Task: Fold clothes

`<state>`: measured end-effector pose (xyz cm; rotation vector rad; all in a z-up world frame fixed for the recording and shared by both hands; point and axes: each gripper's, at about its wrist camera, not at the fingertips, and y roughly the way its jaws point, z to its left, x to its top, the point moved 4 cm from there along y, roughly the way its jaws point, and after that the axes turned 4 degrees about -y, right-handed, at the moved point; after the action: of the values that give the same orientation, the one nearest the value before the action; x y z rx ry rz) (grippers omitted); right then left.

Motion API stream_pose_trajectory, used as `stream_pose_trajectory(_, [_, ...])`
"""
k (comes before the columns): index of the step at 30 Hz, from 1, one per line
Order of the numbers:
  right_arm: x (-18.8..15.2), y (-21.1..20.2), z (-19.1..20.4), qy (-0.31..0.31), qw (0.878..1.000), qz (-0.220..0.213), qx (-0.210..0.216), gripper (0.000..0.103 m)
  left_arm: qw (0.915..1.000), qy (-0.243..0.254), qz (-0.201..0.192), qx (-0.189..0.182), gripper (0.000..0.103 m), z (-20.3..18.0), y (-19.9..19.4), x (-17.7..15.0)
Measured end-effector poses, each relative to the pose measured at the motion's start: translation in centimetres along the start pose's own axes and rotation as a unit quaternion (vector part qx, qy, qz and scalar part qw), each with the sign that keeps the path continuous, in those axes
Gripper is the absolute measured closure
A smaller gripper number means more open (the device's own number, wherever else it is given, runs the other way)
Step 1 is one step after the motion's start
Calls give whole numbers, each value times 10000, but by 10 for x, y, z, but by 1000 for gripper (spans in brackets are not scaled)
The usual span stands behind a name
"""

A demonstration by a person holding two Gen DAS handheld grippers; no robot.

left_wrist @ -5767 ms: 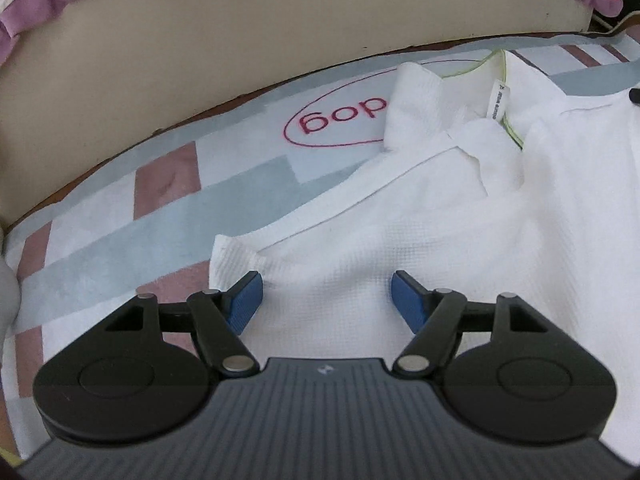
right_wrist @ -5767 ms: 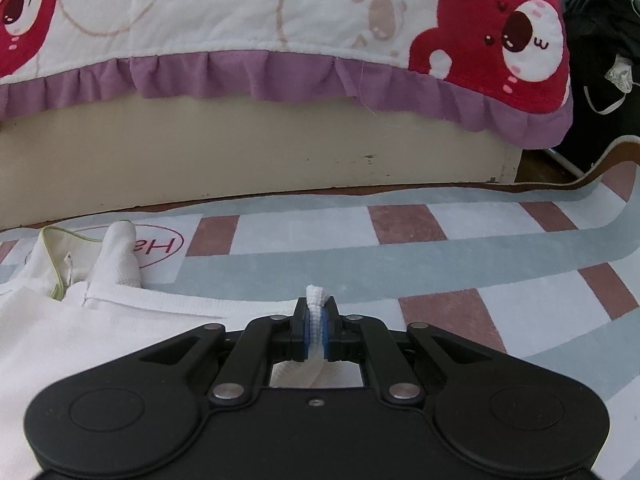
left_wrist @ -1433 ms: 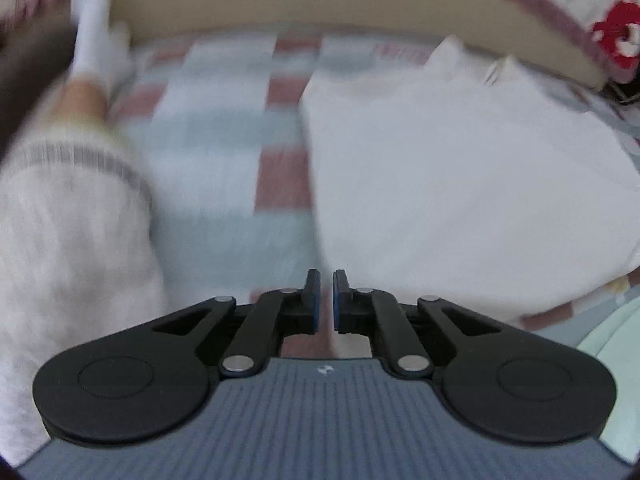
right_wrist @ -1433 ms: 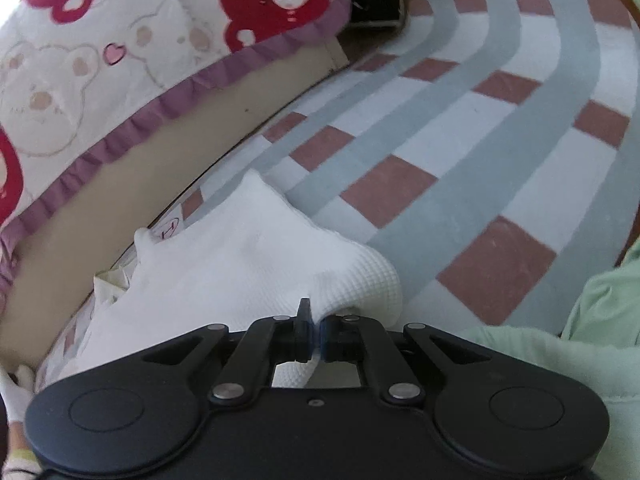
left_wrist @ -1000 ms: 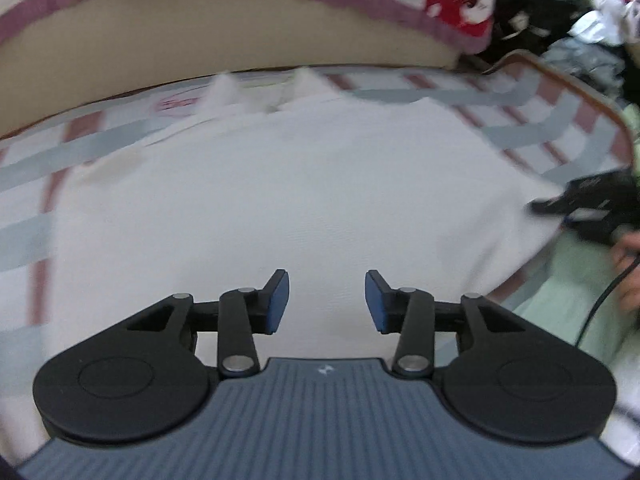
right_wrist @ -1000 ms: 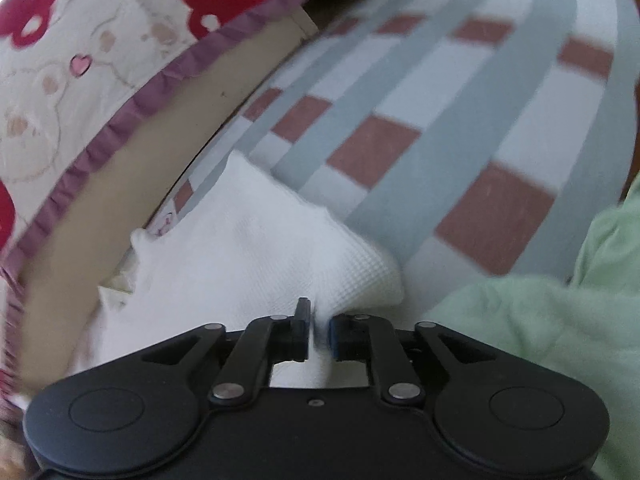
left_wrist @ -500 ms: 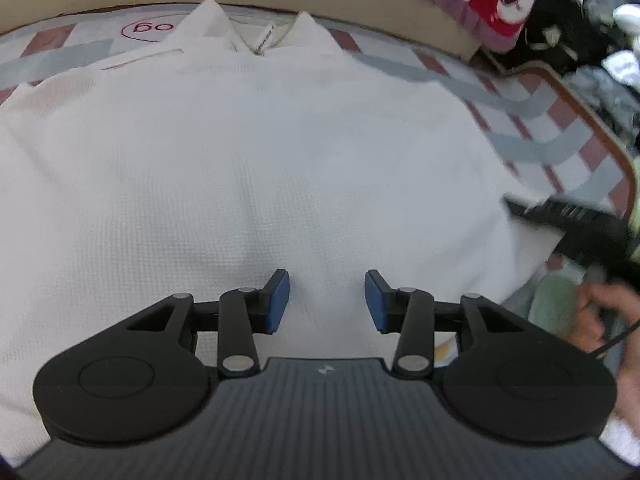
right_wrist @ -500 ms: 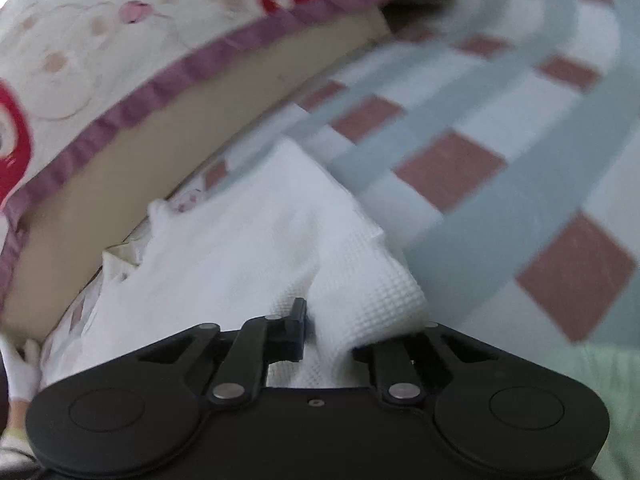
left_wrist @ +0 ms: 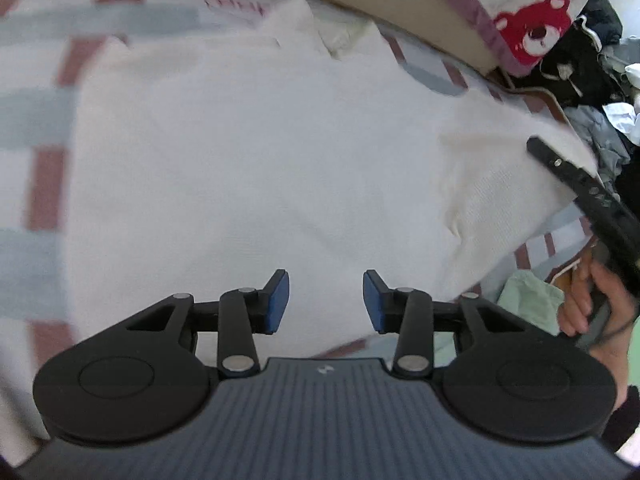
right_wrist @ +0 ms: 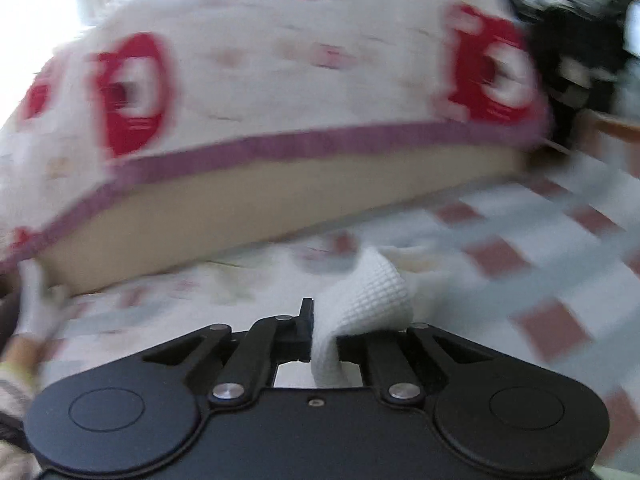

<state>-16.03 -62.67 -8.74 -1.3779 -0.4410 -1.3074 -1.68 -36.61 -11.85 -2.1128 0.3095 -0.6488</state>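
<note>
The left gripper (left_wrist: 324, 300) hangs with jaws apart over the white shirt (left_wrist: 260, 152) spread on the checked mat (left_wrist: 36, 120). The right gripper (right_wrist: 324, 344) pinches a shirt corner; thin purchase there could slip, collapsing the fold.

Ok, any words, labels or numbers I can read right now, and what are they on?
Red print on the mat, above the white shirt: too blurred to read, at.
Small light mark on the left gripper body at: a logo, no letters.
Right gripper view: pinched shirt, no readable text.
</note>
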Motion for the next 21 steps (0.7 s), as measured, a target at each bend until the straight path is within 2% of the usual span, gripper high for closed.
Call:
stream_pose_trajectory(2, [9, -1, 44, -124, 9976, -157, 666, 96, 9987, 236, -418, 194, 62, 5, -20, 5])
stream_pose_trajectory(4, [6, 0, 85, -173, 9913, -155, 1298, 97, 9966, 261, -765, 137, 61, 13, -33, 8])
stream_pose_trajectory(5, [0, 4, 102, -47, 9871, -77, 1596, 97, 9959, 210, -882, 60, 60, 18, -37, 10])
stream_pose_trajectory(8, [-38, 30, 131, 548, 9721, 423, 2241, 97, 9956, -225, -885, -233, 59, 34, -29, 9])
stream_pose_trajectory(9, [-55, 39, 136, 548, 9709, 633, 2242, 97, 9959, -289, -842, -179, 62, 38, -23, 10])
stream_pose_trajectory(11, [-85, 55, 138, 531, 9698, 1066, 2127, 97, 9969, -332, -710, 84, 58, 43, -10, 10])
stream_pose_trajectory(13, [-99, 65, 135, 662, 9676, 1333, 2041, 97, 9968, -449, -648, 138, 58, 46, -2, 9])
stream_pose_trajectory(17, [-102, 69, 134, 814, 9653, 1380, 2065, 97, 9933, -808, -829, -50, 56, 57, 2, 7])
stream_pose_trajectory(21, [-106, 73, 133, 938, 9630, 1430, 2082, 96, 9930, -860, -815, -27, 56, 63, 7, 4])
